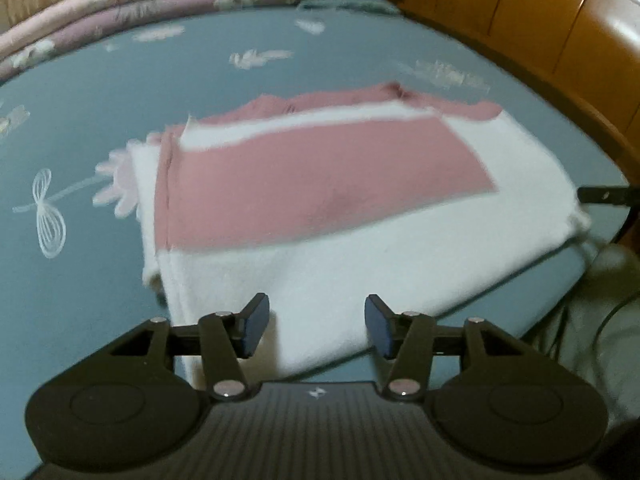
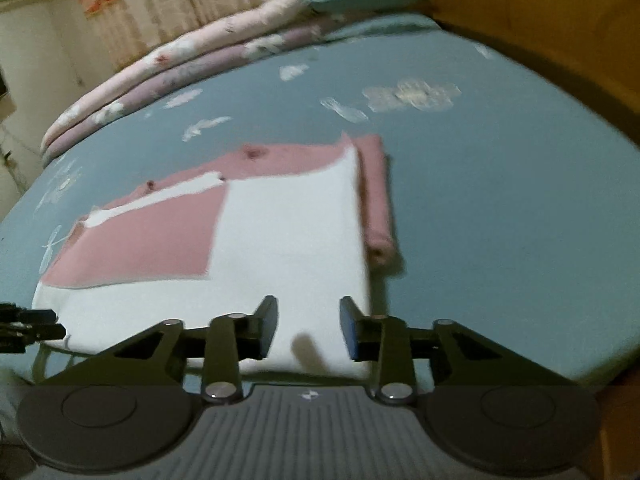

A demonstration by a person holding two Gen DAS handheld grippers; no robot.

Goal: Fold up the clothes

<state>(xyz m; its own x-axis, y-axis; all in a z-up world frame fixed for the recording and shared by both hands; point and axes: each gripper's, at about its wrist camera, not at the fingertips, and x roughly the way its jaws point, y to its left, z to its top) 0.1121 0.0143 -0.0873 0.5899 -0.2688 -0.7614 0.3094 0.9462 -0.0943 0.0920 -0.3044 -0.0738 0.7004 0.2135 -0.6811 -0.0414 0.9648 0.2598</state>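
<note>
Pink-white garment (image 1: 320,208) folded on blue bedsheet (image 1: 100,128); both grippers empty.

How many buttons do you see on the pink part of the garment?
2, both in the right wrist view: one button near the far edge of the garment, another further left along that edge. The blur may hide more.

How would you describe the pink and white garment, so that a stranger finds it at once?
Look at the bed with the blue-grey sheet printed with pale flowers. Near its front edge, just ahead of both open grippers, lies the folded garment. Unlike the pink quilts stacked at the far side, it is flat, with plain pink and white blocks.
</note>
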